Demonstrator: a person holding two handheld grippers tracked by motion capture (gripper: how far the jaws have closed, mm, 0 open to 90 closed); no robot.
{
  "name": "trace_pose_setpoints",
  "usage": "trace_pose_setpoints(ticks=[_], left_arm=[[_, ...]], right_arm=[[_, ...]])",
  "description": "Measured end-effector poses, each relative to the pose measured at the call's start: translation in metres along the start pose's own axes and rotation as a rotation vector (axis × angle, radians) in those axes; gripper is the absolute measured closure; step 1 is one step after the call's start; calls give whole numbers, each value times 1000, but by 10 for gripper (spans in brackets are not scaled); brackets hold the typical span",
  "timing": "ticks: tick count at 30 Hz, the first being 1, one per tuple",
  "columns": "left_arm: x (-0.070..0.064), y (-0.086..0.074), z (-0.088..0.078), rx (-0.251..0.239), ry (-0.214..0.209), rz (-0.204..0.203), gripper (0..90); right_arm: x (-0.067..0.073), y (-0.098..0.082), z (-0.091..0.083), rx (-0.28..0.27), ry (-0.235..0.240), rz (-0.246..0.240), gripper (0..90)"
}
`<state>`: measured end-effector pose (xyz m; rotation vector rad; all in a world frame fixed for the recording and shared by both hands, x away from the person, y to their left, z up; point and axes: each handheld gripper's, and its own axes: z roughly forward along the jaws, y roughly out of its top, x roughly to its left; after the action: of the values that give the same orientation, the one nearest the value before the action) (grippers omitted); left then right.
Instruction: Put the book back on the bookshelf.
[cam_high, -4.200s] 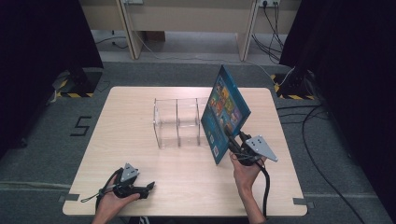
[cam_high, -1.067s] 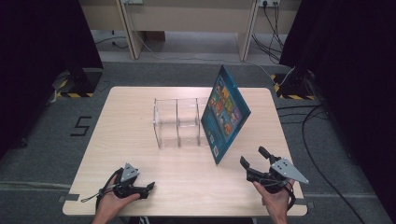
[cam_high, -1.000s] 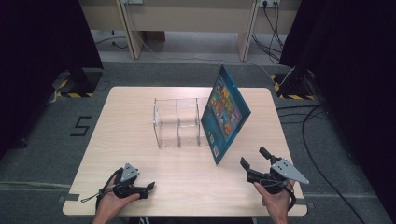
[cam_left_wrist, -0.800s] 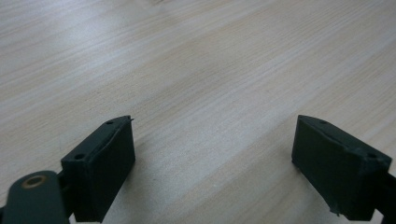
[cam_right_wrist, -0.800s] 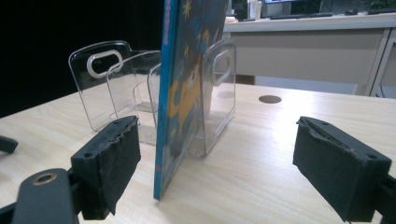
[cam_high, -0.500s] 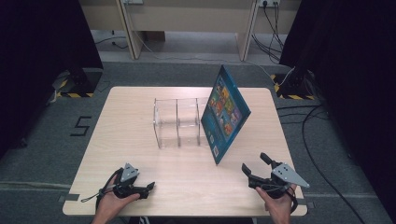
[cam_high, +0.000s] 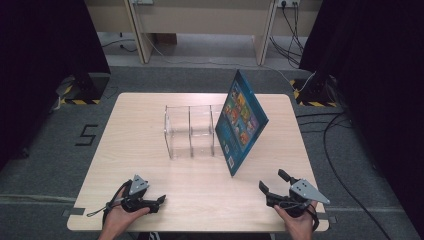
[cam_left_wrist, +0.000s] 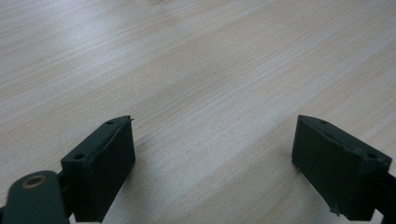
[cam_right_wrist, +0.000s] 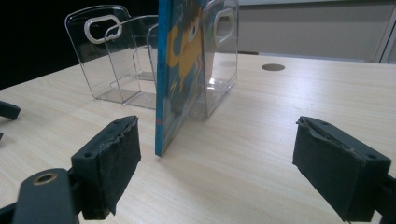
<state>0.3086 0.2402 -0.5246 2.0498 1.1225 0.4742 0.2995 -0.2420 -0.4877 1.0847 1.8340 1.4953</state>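
A dark-curtained room with grey carpet surrounds a pale wooden worktop (cam_high: 150, 150). At its middle stands a clear acrylic rack (cam_high: 192, 131) of upright dividers, the landmark for everything here. A blue picture book (cam_high: 241, 122) leans tilted against the rack's right-hand end, its lower edge resting on the wood on the person's side of the rack, outside any slot.

The right tongs (cam_high: 274, 184) sit near the front edge, well apart from the rack and to its right, jaws spread wide and holding nothing; in the right gripper view the book's spine edge stands just beyond the left jaw. The left tongs (cam_high: 159, 201) rest on the wood near the front edge, to the rack's left. The left gripper view has both jaws wide apart over bare wood grain, empty.

The work in hand looks like filing the book into the rack. To do it well, the right tongs would best approach the book's free near edge squarely, close on cover and pages together high enough to control the tilt, then lift it upright before sliding it between two dividers. The rack is light and could skate; the left tongs might steady its far end.
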Motion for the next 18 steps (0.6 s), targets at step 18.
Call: trace_pose_setpoints(ticks=[18], left_arm=[[0, 0, 0, 0, 0, 0, 123]], right_arm=[[1, -18, -10, 100, -3, 0, 158]])
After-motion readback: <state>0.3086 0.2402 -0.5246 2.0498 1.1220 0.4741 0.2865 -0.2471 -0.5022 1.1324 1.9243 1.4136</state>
